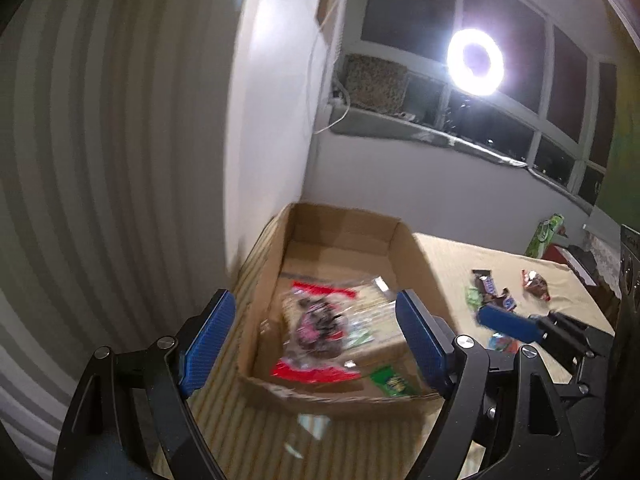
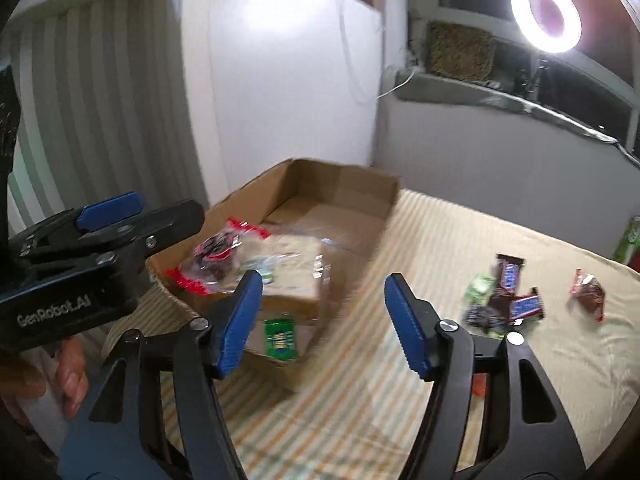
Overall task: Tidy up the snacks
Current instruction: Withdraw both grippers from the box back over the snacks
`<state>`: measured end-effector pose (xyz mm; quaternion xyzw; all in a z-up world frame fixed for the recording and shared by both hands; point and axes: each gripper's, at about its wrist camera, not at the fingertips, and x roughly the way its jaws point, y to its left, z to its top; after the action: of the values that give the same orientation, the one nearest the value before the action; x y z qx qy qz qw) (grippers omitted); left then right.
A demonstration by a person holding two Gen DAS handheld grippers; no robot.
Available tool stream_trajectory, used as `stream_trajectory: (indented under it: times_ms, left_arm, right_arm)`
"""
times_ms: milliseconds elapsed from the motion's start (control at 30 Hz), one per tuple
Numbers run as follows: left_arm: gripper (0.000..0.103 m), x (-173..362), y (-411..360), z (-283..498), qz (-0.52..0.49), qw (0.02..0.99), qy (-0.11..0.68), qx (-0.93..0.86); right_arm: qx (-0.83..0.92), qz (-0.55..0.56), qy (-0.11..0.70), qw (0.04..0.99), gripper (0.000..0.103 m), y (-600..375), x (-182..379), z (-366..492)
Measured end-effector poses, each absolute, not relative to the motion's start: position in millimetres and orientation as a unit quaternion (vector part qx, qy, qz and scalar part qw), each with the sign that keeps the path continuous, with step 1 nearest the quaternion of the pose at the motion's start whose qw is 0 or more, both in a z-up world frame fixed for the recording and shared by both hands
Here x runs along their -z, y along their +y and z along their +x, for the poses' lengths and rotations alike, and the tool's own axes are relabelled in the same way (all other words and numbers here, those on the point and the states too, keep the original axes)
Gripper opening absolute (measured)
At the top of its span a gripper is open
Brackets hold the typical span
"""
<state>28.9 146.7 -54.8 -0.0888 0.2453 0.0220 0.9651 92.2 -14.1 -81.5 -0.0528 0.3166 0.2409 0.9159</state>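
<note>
An open cardboard box [image 1: 404, 248] [image 2: 376, 200] lies on the striped tablecloth. Inside it lie a clear snack bag with red ends [image 1: 316, 332] [image 2: 214, 258] and a small green packet [image 1: 390, 380] [image 2: 280, 338]. My left gripper [image 1: 316, 338] is open and empty, held above the box's near end. My right gripper [image 2: 324, 320] is open and empty, above the cloth just right of the box. A pile of chocolate bars [image 1: 494, 294] [image 2: 506, 298] and a red-wrapped sweet [image 1: 536, 285] [image 2: 590, 294] lie on the cloth to the right.
A white wall and striped wallpaper stand left of the box. A ring light [image 1: 475, 62] [image 2: 546, 16] shines at the window sill behind. A green can [image 1: 546, 236] [image 2: 632, 240] stands at the table's far right. The table edge runs at the right.
</note>
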Motion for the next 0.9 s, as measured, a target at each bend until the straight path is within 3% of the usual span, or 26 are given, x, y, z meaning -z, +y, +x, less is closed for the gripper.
stream_trajectory:
  times_ms: [33,100,133,533,700,900]
  left_arm:
    - [0.082,50.7,140.9,28.1,-0.084,0.966,0.242,-0.020]
    - [0.082,44.6,127.7,27.8,-0.077,0.968,0.238,-0.016]
    - [0.082,42.4,119.6,27.5,-0.071,0.969,0.237,-0.011]
    - [0.083,62.1,-22.6,35.3,0.015,0.959,0.270,0.084]
    - [0.083,85.1,-53.0,39.1,0.041,0.947,0.302,0.098]
    - [0.082,111.8,-54.0,49.1,0.000,0.930,0.360,0.081]
  right_arm:
    - [-0.234,-0.050,0.312,0.920,0.076,-21.4,79.2,90.2]
    - [-0.208,-0.047,0.301,0.929,0.101,-43.1,75.1,88.4]
    - [-0.198,-0.046,0.296,0.933,0.103,-53.8,73.2,86.8]
    - [0.015,0.043,0.321,0.946,0.103,-289.2,88.5,54.5]
    - [0.018,0.053,0.330,0.942,0.103,-313.6,94.3,40.0]
    - [-0.006,0.020,0.340,0.940,0.103,-310.2,95.2,53.6]
